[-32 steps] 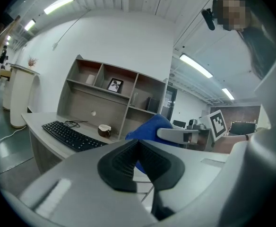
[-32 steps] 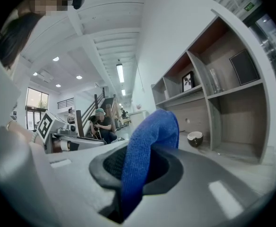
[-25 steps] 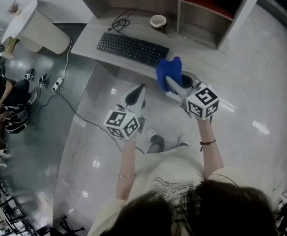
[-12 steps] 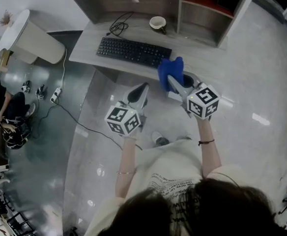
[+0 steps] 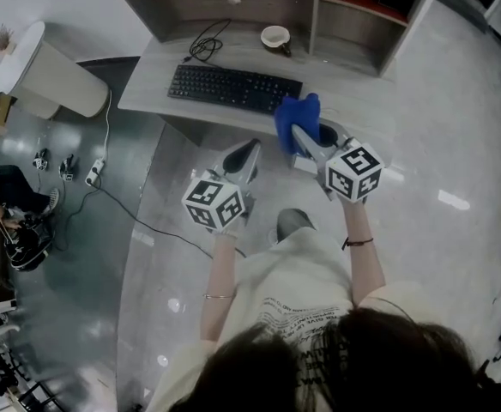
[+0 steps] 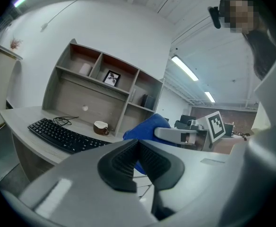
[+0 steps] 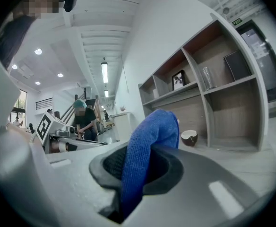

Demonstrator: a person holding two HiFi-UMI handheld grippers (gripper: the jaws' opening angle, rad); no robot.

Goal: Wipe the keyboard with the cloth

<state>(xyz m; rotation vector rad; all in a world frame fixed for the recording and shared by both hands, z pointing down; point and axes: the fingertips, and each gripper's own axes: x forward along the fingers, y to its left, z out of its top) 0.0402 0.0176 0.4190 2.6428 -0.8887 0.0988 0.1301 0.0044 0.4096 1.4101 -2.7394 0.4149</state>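
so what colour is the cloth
Blue; the cloth shows best in the right gripper view.

- Left gripper [image 5: 245,154], at frame centre: jaws were pressed together, nothing between them, forearm stretched forward.
- Right gripper [image 5: 300,137], just right of it: jaws clamped on cloth [image 5: 295,114].

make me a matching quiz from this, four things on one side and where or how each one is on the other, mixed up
Things:
1. blue cloth
2. keyboard
3. cup
4. left hand-held gripper

States:
a. shut, nothing between its jaws
b. lying flat on the desk, towards its front edge
c. clamped in the right hand-held gripper
d. standing at the back of the desk, beside the shelf divider

Pairs: 1-c, 2-b, 3-d, 4-a
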